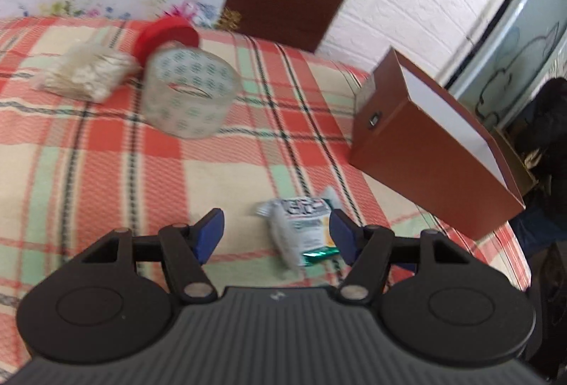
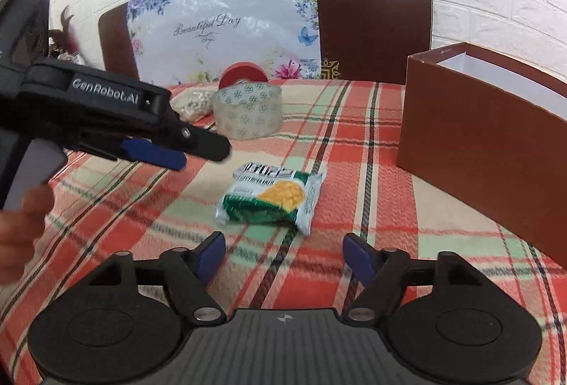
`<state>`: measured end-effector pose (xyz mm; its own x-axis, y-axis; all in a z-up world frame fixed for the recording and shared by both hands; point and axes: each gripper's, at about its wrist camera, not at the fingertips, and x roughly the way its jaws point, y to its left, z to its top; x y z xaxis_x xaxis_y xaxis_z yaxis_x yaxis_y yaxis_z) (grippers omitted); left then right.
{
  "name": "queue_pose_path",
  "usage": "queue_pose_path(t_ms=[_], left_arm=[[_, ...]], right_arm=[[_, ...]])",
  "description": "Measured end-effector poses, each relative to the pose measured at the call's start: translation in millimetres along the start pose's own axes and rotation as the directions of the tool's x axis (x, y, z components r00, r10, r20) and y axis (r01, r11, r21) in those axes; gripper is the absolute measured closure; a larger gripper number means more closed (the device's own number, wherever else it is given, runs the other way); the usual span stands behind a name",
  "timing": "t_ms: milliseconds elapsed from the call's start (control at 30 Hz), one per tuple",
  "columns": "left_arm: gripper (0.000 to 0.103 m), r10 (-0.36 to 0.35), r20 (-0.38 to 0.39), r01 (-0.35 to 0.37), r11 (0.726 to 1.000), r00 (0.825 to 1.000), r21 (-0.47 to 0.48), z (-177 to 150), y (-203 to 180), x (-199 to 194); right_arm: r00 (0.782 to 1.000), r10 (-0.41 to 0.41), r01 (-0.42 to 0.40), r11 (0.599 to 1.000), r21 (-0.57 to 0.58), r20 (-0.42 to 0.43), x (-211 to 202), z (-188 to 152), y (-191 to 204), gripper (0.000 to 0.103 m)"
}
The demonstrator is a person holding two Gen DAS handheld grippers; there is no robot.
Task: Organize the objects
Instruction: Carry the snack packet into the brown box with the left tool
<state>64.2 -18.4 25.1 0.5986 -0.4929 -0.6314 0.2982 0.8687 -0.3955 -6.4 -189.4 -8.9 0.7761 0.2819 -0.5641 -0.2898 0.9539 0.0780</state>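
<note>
My left gripper point(image 1: 276, 236) is spread over the snack packet point(image 1: 301, 229), which lies flat on the plaid cloth point(image 1: 106, 172) just short of the brown box point(image 1: 425, 151); my right gripper point(image 2: 283, 255) is also spread and holds nothing. Risk: the slick, crinkled wrapper may slide off the pads if I close off-centre. Legible text: "GenRobot.AI" on the left gripper body, "Beautiful Day" on the floral bag point(image 2: 219, 30); packet print is unreadable.

Open left tool point(image 1: 276, 236) over snack packet point(image 1: 301, 229).
</note>
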Motion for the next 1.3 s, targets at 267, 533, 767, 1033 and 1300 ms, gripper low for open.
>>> queue_pose_path(t_ms=[267, 533, 767, 1033, 1300], left_arm=[[0.063, -0.002, -0.086, 0.001, 1.0, 0.996, -0.011, -3.5, -11.3, 28.6], [0.065, -0.061, 0.001, 0.061, 0.993, 0.998, 0.106, 24.2, -64.2, 4.0], [0.065, -0.18, 0.052, 0.159, 0.947, 0.982, 0.28, 63.2, -145.2, 17.1], [0.065, -0.184, 0.011, 0.165, 0.908, 0.983, 0.386, 69.8, -204.4, 73.5], [0.057, -0.085, 0.029, 0.065, 0.901, 0.996, 0.428, 71.0, -215.3, 97.0]], right_arm=[[0.999, 0.019, -0.02, 1.0, -0.016, -0.029, 38.4, 14.8, 5.0, 0.043], [0.993, -0.037, 0.042, 0.998, -0.041, 0.114, 4.7, 21.5, -0.9, 0.061], [0.909, -0.232, 0.238, 0.971, 0.028, 0.346, -49.0, 43.4, -39.6, 0.06], [0.877, -0.365, 0.33, 0.93, 0.159, 0.313, -58.4, 49.7, -112.5, 0.06], [0.874, -0.437, 0.371, 0.883, 0.287, 0.213, -41.0, 52.6, -167.7, 0.053]])
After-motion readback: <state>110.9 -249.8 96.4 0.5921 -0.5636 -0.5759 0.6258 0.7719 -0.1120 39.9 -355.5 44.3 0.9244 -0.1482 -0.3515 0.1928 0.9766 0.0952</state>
